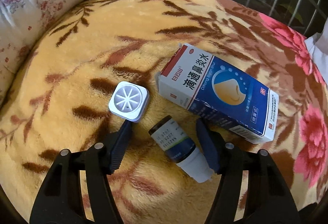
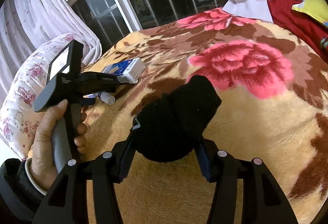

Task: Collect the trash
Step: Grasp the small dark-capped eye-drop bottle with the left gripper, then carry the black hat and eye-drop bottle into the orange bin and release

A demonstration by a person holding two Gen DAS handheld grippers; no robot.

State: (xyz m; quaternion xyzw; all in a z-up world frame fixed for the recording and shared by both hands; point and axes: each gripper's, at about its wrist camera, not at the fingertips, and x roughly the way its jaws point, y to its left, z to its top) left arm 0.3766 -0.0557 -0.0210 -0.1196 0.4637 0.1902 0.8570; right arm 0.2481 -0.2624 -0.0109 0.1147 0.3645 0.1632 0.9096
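Plush floral bedding covers the bed [image 1: 143, 25], on which all the trash is laid. The left tongs [image 1: 164, 127] are held wide open, straddling a small dropper bottle [image 1: 178, 147] that lies on its side between the fingers, nearer the right-hand one. Just beyond the left fingertip a white square cap [image 1: 129, 101] is seen, and past the bottle a blue and white medicine box [image 1: 219, 92] rests flat. The right tongs [image 2: 164, 150] are closed around a black sock [image 2: 178, 121], well apart from the box. If the left tongs are closed off-centre, the round bottle could be rolled or squeezed out into the soft pile; the cap could also be nudged away.
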